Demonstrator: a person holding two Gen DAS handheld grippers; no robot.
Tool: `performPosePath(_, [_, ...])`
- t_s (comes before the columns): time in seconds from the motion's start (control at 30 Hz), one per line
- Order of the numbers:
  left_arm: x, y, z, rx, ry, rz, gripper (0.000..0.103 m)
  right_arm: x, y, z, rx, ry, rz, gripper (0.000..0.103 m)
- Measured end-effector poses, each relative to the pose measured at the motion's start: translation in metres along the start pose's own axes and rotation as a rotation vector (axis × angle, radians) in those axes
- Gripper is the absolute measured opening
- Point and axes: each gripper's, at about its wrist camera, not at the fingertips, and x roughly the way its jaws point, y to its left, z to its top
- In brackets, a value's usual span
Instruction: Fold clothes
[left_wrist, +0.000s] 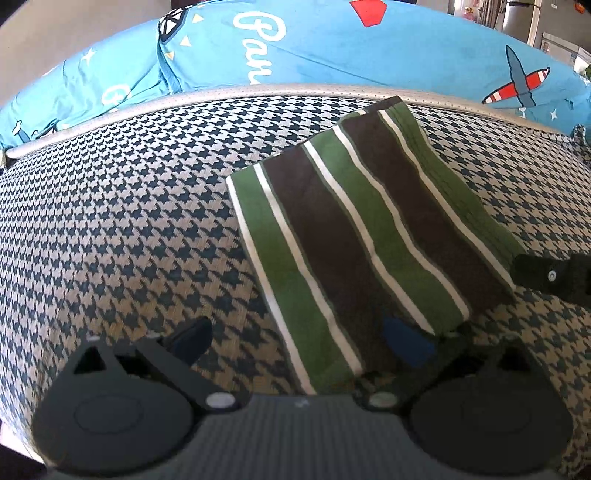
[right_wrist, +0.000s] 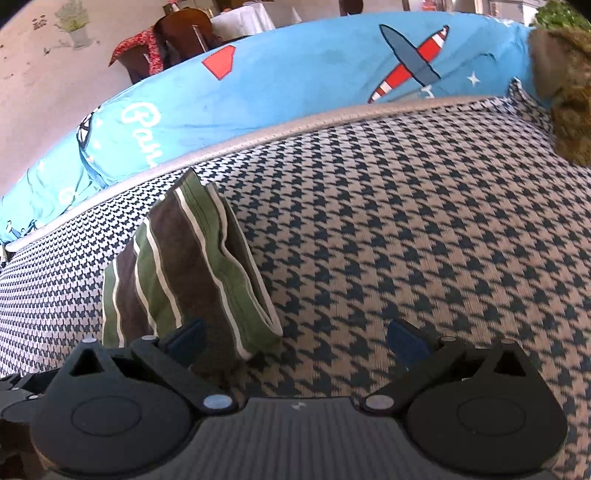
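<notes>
1. A houndstooth-covered cushion carries everything; a grey piped edge runs along its 12 o'clock side.
2. A folded green, brown and white striped garment lies flat on it, toward 1 o'clock in the left wrist view.

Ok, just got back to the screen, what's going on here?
A striped cloth lies folded into a neat rectangle on the houndstooth cover. The left gripper and the right gripper are both open at its near end, holding nothing. A blue printed pillow lies along the far edge.

Bright daylight, soft blur, fisheye-warped edges
</notes>
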Motion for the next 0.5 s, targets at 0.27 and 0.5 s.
performPosePath(0.27, [-0.027, 0.020, -0.017, -0.032, 0.002, 0.006, 0.103, 0.000, 0.010, -0.009, -0.027, -0.001, -0.010, 0.103])
performPosePath(0.5, [-0.045, 0.033, -0.028, -0.044, 0.005, 0.010, 0.103, 0.002, 0.026, -0.017, -0.109, -0.010, -0.022, 0.103])
